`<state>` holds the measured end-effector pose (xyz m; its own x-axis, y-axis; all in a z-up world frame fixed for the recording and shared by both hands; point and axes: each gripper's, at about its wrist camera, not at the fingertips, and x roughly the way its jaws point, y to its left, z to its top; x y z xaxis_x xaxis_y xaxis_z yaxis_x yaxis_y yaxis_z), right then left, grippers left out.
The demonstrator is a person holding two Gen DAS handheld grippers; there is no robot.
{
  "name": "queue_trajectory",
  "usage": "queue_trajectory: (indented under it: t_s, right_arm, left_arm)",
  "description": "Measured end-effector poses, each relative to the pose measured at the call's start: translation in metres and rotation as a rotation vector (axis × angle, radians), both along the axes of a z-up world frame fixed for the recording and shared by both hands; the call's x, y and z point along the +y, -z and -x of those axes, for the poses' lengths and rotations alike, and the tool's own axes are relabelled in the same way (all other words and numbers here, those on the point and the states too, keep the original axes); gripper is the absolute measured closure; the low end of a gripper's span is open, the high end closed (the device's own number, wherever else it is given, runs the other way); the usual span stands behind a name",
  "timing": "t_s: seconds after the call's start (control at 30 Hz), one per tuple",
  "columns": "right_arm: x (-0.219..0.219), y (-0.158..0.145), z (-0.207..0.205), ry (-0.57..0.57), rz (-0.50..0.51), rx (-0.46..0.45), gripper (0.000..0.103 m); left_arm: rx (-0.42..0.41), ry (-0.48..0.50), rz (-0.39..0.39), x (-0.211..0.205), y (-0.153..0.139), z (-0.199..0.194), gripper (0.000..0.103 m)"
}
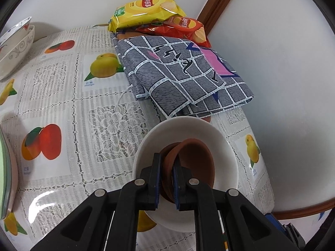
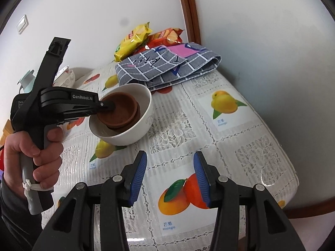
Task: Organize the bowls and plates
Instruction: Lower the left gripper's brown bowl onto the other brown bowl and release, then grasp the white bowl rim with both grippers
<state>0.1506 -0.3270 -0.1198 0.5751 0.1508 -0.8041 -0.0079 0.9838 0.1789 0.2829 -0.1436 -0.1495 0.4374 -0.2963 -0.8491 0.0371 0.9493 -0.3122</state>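
A white bowl [image 1: 219, 138] stands on the fruit-print tablecloth near the table's right edge; it also shows in the right wrist view [image 2: 136, 129]. Inside it are two stacked small brown bowls [image 1: 196, 159], tilted, also in the right wrist view [image 2: 119, 108]. My left gripper [image 1: 167, 167] is shut on the rim of the upper brown bowl; in the right wrist view it [image 2: 111, 105] reaches in from the left. My right gripper [image 2: 170, 173] is open and empty above the tablecloth, nearer than the white bowl.
A folded grey checked cloth [image 1: 184, 75] lies behind the bowl, with yellow [image 1: 144, 10] and red [image 1: 184, 29] chip bags beyond it by the wall. Patterned stacked bowls [image 1: 14, 48] stand at far left. A green plate edge [image 1: 4, 167] shows at left. The table edge [image 2: 293, 179] is close on the right.
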Motion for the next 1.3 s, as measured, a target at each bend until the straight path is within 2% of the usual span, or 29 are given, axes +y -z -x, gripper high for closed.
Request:
queue_trajectory:
  t_s: [0.13, 0.27, 0.3, 0.37, 0.6, 0.73, 0.97, 1.2, 1.3]
  right_arm:
    - [-0.001, 0.003, -0.003, 0.0, -0.036, 0.015, 0.057]
    - [0.002, 0.003, -0.007, -0.004, -0.025, 0.015, 0.057]
    - [0.003, 0.002, -0.008, -0.006, -0.023, 0.013, 0.057]
    - [0.004, 0.001, -0.011, -0.008, -0.02, 0.009, 0.057]
    - [0.008, -0.007, -0.029, -0.03, -0.015, -0.033, 0.057]
    - [0.013, -0.01, -0.048, -0.042, -0.002, -0.045, 0.057]
    - [0.022, -0.001, -0.079, -0.055, -0.016, -0.009, 0.059]
    - [0.036, 0.024, -0.1, -0.061, 0.051, 0.081, 0.072]
    - [0.042, 0.028, -0.104, -0.068, 0.079, 0.101, 0.072]
  left_arm:
    - [0.002, 0.025, 0.006, -0.003, 0.0, 0.001, 0.092]
    - [0.003, 0.054, -0.013, -0.006, -0.001, 0.002, 0.09]
    - [0.005, 0.065, -0.018, -0.007, -0.002, 0.002, 0.089]
    - [0.011, 0.083, -0.021, -0.007, -0.004, 0.004, 0.079]
    - [-0.045, 0.073, -0.02, 0.003, -0.024, 0.013, 0.076]
    - [-0.065, 0.038, -0.074, 0.014, -0.031, 0.012, 0.076]
    - [0.013, 0.017, -0.111, 0.025, -0.016, 0.002, 0.076]
    - [0.064, 0.035, -0.139, 0.021, 0.003, -0.004, 0.076]
    - [0.077, 0.064, -0.166, 0.015, 0.007, -0.007, 0.076]
